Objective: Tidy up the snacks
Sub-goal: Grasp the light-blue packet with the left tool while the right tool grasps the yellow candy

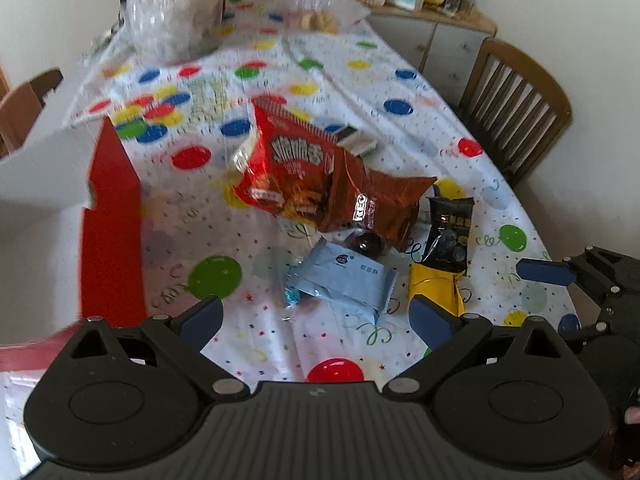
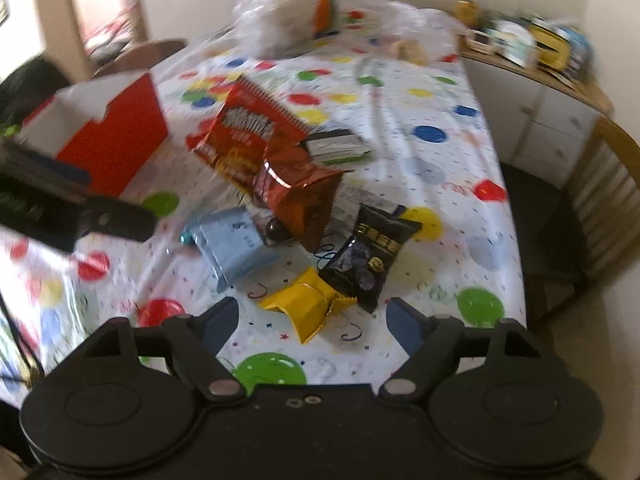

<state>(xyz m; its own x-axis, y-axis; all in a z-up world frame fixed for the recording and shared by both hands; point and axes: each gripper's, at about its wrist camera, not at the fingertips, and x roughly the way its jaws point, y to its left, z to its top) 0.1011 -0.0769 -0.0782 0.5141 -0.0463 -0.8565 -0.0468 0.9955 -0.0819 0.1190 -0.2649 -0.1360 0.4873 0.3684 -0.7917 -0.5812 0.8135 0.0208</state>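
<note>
Snack packs lie in a loose heap mid-table: a red chip bag (image 1: 284, 160) (image 2: 248, 136), a brown bag (image 1: 376, 204) (image 2: 300, 196), a pale blue pack (image 1: 344, 276) (image 2: 232, 244), a black pack (image 1: 450, 228) (image 2: 372, 256), a yellow pack (image 1: 436, 284) (image 2: 308, 304) and a small green-white pack (image 1: 356, 140) (image 2: 336, 146). An open red-and-white box (image 1: 108, 216) (image 2: 112, 148) stands at the left. My left gripper (image 1: 316, 316) is open, nearest the blue pack. My right gripper (image 2: 312, 316) is open just short of the yellow pack, holding nothing.
The table wears a white cloth with coloured dots (image 1: 320, 80) (image 2: 440, 160). Clear plastic bags (image 1: 172, 16) (image 2: 276, 20) sit at the far end. A wooden chair (image 1: 516, 104) (image 2: 608, 184) stands at the right, a cluttered cabinet (image 1: 440, 12) (image 2: 532, 80) behind it.
</note>
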